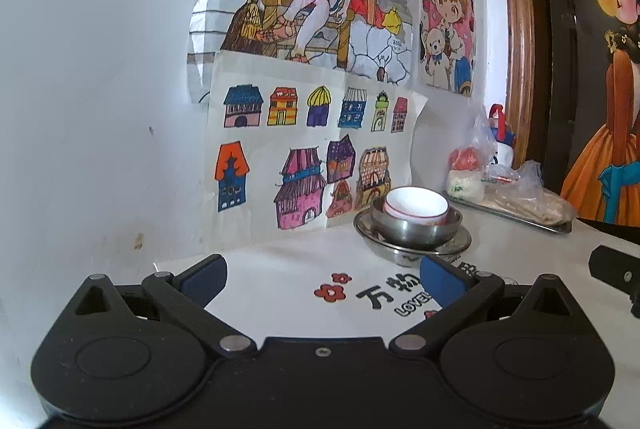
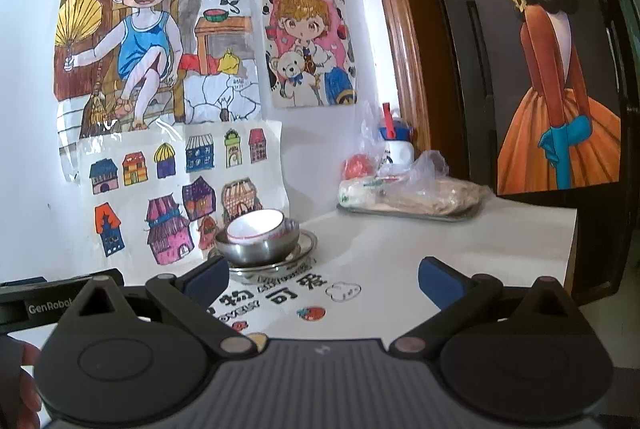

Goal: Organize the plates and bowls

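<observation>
We've got both grippers, left (image 1: 322,279) and right (image 2: 322,279), jaws wide apart, holding nothing. The cup (image 1: 416,207) sits tilted in a steel bowl (image 1: 414,229) on a plate (image 1: 412,249), far side of the table (image 2: 440,241) by the wall.

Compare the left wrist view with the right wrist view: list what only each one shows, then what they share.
Only the left wrist view: the left gripper, open and empty, and a dark piece of the other tool at the right edge.

Only the right wrist view: the right gripper, open and empty, a strawberry print on the tablecloth, and a cat in the top drawing.

Both: the white bowl nested in a steel bowl on a steel plate, and the tray of bagged food.
</observation>
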`<state>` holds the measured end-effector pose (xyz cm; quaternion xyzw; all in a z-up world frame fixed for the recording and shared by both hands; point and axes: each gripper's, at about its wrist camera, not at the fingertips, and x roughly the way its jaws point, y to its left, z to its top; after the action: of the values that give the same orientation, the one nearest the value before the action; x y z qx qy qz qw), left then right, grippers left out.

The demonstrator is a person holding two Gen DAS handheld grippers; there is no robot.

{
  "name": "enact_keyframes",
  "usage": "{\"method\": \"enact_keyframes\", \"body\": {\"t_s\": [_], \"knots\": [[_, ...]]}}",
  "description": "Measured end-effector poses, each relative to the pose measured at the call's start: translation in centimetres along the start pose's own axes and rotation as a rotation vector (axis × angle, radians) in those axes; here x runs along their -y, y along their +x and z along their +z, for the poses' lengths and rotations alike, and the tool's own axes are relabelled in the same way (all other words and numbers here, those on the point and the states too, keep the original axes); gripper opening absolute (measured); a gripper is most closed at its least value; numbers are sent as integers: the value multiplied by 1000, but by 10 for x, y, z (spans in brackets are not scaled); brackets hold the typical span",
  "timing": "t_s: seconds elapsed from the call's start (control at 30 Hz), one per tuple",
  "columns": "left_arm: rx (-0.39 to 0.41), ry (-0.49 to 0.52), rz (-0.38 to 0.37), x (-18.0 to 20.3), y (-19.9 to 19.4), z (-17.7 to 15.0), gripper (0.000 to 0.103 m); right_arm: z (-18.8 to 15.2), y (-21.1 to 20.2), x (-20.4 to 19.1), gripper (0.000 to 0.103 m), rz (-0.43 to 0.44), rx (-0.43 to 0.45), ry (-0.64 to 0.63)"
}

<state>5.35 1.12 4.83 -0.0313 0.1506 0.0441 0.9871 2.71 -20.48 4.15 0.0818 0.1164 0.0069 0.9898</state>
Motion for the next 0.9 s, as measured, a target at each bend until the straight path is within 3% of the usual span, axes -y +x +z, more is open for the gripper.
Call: {"method": "enact_keyframes", "body": {"t_s": [0.9], "knots": [[-12, -57, 7, -12, -12, -30, 102, -24, -4, 2, 103, 4, -25, -8]]}}
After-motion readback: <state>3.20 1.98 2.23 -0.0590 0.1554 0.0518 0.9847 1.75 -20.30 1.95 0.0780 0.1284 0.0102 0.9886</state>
